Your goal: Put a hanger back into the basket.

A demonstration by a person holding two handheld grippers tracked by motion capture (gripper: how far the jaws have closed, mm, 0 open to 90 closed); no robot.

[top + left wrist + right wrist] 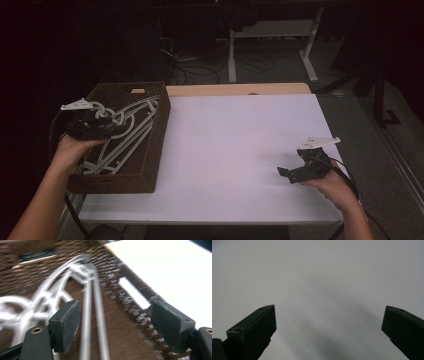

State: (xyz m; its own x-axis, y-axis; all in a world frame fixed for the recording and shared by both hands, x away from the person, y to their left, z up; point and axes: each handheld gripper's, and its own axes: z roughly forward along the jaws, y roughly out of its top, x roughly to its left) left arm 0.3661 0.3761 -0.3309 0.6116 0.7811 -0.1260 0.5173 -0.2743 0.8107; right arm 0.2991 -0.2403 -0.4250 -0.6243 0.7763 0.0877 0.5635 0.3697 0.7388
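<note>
- High view: my left gripper (100,125) hangs over the dark brown woven basket (155,145) at the table's left edge, above the heap of pale grey plastic clothes hangers (122,135) that lies inside it. My right gripper (295,172) rests low over the bare white tabletop (235,150), well apart from the basket. I judge the step to be the reach for a hanger, with none lifted yet.
- Left gripper view: blurred, but my jaws stand spread, and two thin grey hanger bars (93,315) run up between them; the bars pass just beside the left pad (66,325), and I cannot tell if they touch. The pads are not pressing on anything. Only here do I see the basket's slot handle (133,293) and the weave close up. Next, I think, I must settle over one bar and close on it alone, not on two.
- Right gripper view: my jaws stand wide apart with nothing between them, over plain white table (317,277).
</note>
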